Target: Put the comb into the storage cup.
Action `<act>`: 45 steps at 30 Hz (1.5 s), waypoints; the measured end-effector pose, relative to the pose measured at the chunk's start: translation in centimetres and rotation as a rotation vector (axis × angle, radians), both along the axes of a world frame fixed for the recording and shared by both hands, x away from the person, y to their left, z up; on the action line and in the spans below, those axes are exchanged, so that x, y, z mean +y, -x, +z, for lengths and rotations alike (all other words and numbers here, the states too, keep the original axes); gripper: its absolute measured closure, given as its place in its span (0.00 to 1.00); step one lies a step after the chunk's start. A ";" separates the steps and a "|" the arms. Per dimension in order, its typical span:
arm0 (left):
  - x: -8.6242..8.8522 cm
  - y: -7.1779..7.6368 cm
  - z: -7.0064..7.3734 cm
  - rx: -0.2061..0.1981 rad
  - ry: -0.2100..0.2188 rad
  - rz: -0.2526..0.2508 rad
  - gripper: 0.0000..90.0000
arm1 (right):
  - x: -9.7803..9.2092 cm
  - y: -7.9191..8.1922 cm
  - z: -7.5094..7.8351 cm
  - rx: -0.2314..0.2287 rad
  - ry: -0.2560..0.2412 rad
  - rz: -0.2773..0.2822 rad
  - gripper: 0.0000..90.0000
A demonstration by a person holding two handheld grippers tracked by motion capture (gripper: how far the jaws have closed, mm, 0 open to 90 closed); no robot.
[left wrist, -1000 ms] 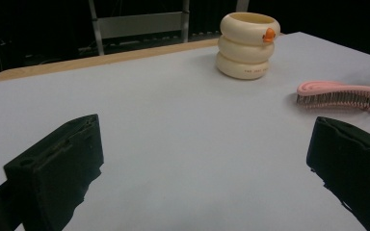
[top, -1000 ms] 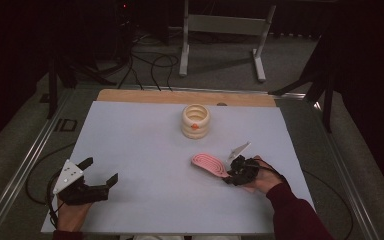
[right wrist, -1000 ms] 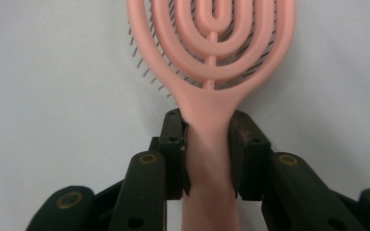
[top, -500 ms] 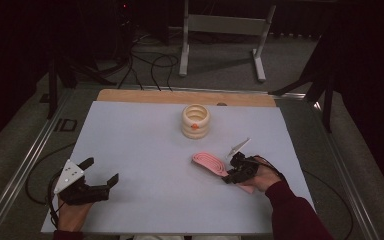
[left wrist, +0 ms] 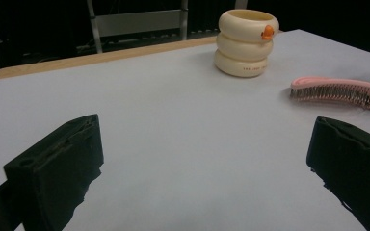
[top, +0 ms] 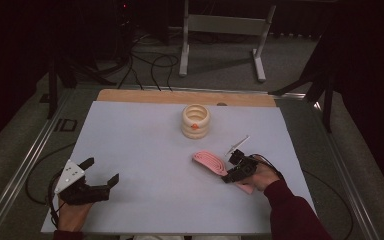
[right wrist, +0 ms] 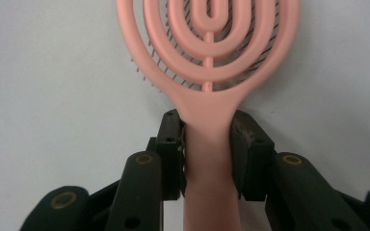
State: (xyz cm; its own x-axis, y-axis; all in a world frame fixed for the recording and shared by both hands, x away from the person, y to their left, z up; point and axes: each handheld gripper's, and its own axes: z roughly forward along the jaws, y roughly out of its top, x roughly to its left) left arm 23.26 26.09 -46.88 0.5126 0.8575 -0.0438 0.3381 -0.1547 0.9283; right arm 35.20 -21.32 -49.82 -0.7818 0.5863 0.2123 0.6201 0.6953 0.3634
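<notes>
A pink hairbrush [top: 209, 161] lies bristles down on the white table [top: 145, 145], right of centre. My right gripper [top: 233, 172] is shut on its handle [right wrist: 207, 139], just below the ringed head [right wrist: 207, 38]. In the left gripper view the hairbrush [left wrist: 335, 90] shows side-on, bristles touching the table. A cream holder [top: 196, 121] shaped like three stacked rings, with a small orange mark, stands upright behind the brush; the same holder [left wrist: 246, 42] rises at the far side in the left gripper view. My left gripper [top: 101, 176] rests open at the front left, its jaws wide apart over bare table.
A wooden strip [top: 185, 96] borders the table's far edge. Beyond it stands a grey metal frame [top: 224, 30] on the floor, with cables [top: 145, 62] lying to its left. Metal rails [top: 25, 165] run along both sides of the table.
The right gripper's grey top plate has tilted and shifted slightly; the hairbrush stays on the table in the same place. The left gripper has not moved.
</notes>
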 end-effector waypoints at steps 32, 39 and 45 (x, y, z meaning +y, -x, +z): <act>-3.4 -0.8 -0.1 0.038 -0.023 -0.093 0.00 | 0.0 2.1 0.6 -0.141 -0.056 -0.034 0.79; -5.9 -1.4 -0.2 0.054 -0.041 -0.158 0.00 | -0.6 2.5 0.9 -0.144 -0.145 -0.067 0.80; -7.4 -1.9 -0.1 0.055 -0.042 -0.195 0.00 | -0.7 2.8 1.1 -0.176 -0.214 -0.064 0.80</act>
State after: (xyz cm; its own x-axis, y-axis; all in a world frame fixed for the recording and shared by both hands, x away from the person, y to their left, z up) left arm 25.19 18.73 -46.96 0.6669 0.7439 -0.0428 0.3484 -0.2606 0.9004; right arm 32.39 -22.04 -48.72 -0.7803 0.5921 0.2012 0.5749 0.5527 0.6033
